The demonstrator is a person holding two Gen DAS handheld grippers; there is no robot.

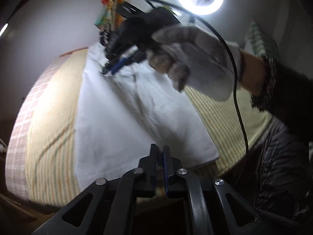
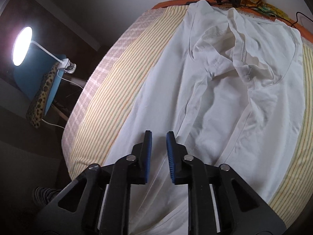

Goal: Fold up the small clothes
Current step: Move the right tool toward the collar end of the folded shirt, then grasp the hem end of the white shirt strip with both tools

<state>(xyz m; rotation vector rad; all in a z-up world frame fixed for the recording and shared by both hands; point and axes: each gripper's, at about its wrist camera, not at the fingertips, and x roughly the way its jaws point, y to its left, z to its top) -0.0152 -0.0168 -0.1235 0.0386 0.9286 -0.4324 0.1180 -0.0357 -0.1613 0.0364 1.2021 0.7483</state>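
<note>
White cotton covers most of what we see: in the left wrist view the white garment (image 1: 125, 117) lies spread on the table (image 1: 49, 121), which wears a yellow striped cloth with a pink checked edge. Our left claw (image 1: 160, 150) hangs over the garment's near edge with its fingers drawn almost together, and we see no fabric pinched between them. At the far end the right claw (image 1: 109, 69), gripped by a gloved hand (image 1: 195, 62), meets the cloth near the collar, though blur keeps us from telling whether it has hold of anything there. In the right wrist view the right claw (image 2: 158, 137) stands partly open over the white garment (image 2: 225, 98) with nothing between its blue pads (image 2: 170, 152). The garment lies lengthwise down the table (image 2: 121, 78), neckline at the far end, with loose folds of fabric bunched across the chest. A ring lamp (image 2: 21, 46) glows at the far left beyond the table. We judge the folding barely begun: the piece is laid out but not smoothed, and no clean fold shows, so flattening the bunched area and all the folds appear to be left.
</note>
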